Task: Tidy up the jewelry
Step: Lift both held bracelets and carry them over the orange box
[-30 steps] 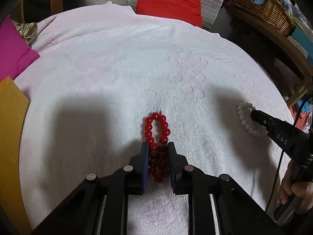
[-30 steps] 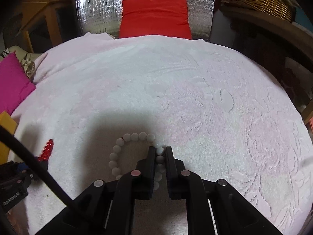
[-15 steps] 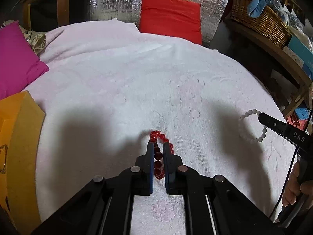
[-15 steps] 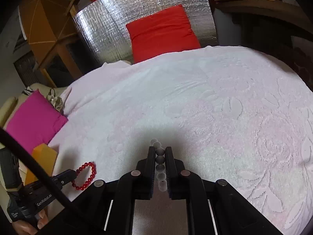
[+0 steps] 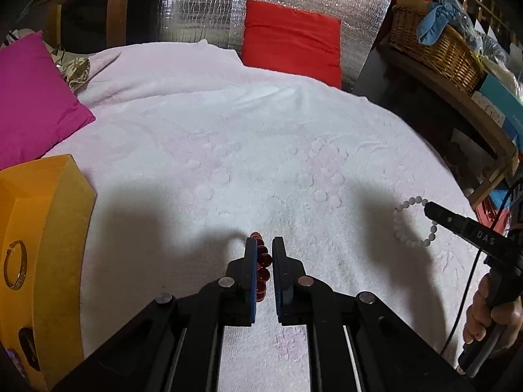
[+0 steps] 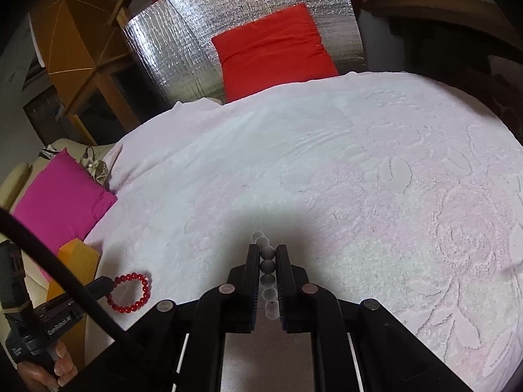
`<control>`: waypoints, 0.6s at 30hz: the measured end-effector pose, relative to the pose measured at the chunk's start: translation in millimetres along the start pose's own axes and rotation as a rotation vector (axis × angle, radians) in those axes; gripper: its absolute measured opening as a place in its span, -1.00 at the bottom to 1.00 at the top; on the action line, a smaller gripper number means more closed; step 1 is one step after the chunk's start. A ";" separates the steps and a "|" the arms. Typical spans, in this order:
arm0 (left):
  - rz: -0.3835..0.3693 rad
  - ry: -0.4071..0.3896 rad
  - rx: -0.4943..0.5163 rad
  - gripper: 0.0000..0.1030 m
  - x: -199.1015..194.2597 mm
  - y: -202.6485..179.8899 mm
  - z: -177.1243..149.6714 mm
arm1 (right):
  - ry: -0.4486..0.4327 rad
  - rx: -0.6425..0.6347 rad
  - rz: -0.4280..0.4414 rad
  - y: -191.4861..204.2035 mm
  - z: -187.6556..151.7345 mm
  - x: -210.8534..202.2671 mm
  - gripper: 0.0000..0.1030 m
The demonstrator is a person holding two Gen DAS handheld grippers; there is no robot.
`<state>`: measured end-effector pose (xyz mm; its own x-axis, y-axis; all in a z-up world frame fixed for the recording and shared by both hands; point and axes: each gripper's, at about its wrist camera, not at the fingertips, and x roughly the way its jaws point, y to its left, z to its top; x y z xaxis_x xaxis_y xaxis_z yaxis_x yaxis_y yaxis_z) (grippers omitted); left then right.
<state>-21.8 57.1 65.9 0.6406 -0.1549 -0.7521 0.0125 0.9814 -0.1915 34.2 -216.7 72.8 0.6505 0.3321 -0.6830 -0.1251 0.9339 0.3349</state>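
White embossed bedspread (image 5: 228, 150) under both tools. Red bead bracelet (image 5: 261, 271) pinched in left gripper (image 5: 264, 248), clear of cloth; white bead bracelet (image 6: 268, 271) clamped in right gripper (image 6: 268, 254), also aloft. Step: carry phase. Next, I reckon: swing left w/ red one over yellow box (image 5: 59, 215), beside gold bangle (image 5: 14, 264), then release.

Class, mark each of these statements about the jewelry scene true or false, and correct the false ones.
1. The left tool grips the red bead bracelet. True.
2. The white bead bracelet lies flat on the blanket. False: the right tool holds it, lifted off the blanket.
3. A gold bangle sits in the yellow box. True.
4. The red cushion lies beside the yellow box. False: it leans against the silver foil panel at the far end.
5. The right tool is empty. False: white beads sit between its fingers.
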 end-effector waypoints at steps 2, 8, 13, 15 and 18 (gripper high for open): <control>-0.003 -0.015 0.003 -0.83 -6.1 -0.3 1.0 | -0.012 -0.005 0.001 1.5 0.6 -2.0 -0.79; -0.002 -0.046 0.000 -0.83 -17.8 1.5 4.1 | -0.033 -0.023 0.016 9.4 1.0 -4.1 -0.79; 0.005 -0.064 -0.002 -0.83 -24.8 -0.8 4.5 | -0.046 -0.051 0.043 22.1 -0.5 -7.2 -0.79; 0.013 -0.075 0.001 -0.83 -29.3 -3.0 4.3 | -0.052 -0.068 0.056 30.2 -2.6 -9.7 -0.79; 0.030 -0.093 0.010 -0.83 -36.7 -6.4 3.6 | -0.062 -0.085 0.073 39.3 -5.2 -13.8 -0.79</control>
<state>-42.7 56.9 97.0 0.7094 -0.1148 -0.6954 -0.0005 0.9866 -0.1634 16.4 -183.9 92.0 0.6818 0.3937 -0.6165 -0.2355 0.9161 0.3245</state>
